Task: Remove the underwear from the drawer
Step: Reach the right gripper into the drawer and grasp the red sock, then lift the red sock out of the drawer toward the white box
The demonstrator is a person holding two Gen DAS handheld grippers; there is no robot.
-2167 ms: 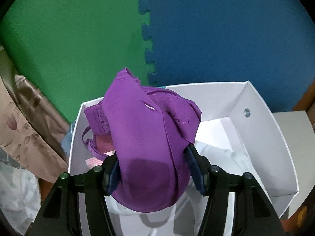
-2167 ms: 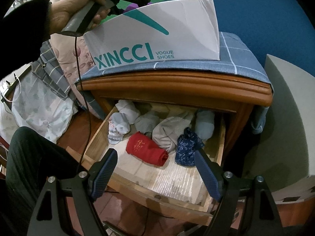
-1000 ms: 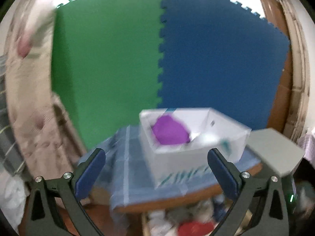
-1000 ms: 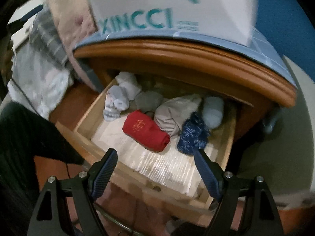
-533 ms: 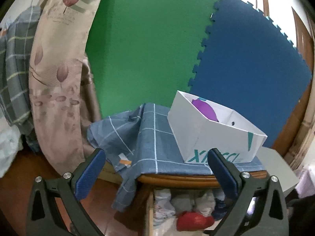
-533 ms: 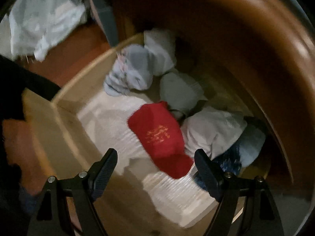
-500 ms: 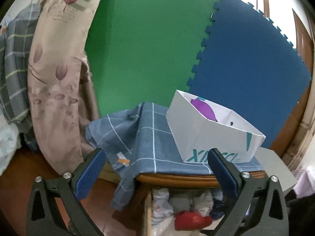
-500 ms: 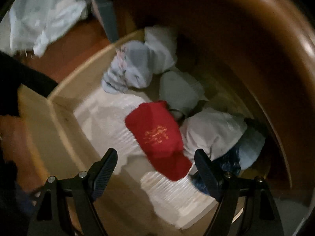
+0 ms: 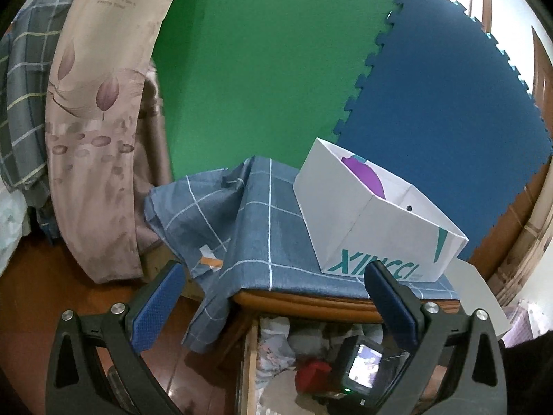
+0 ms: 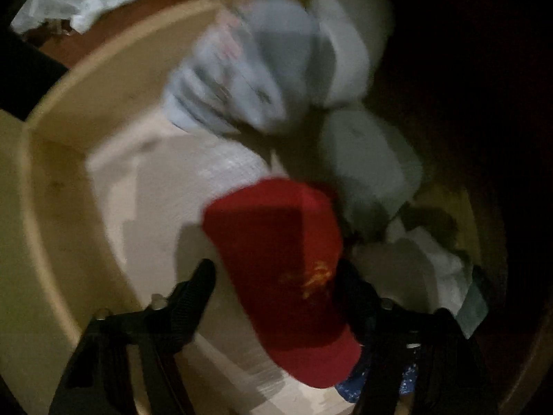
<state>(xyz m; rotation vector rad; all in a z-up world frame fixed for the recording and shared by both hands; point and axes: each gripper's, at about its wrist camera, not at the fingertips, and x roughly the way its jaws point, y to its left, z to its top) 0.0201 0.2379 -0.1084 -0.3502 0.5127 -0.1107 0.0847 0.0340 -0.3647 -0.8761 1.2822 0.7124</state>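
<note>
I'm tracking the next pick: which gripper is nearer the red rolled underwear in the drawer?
Right. The right gripper is down in the drawer, its closing jaws straddling the red rolled underwear. The left gripper hovers open outside the drawer, facing the white XINCCI box.

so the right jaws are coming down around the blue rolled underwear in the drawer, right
Not the blue one. In the right wrist view the right gripper has its closing jaws either side of the red rolled underwear in the drawer; the blue patterned piece lies beside it.
</note>
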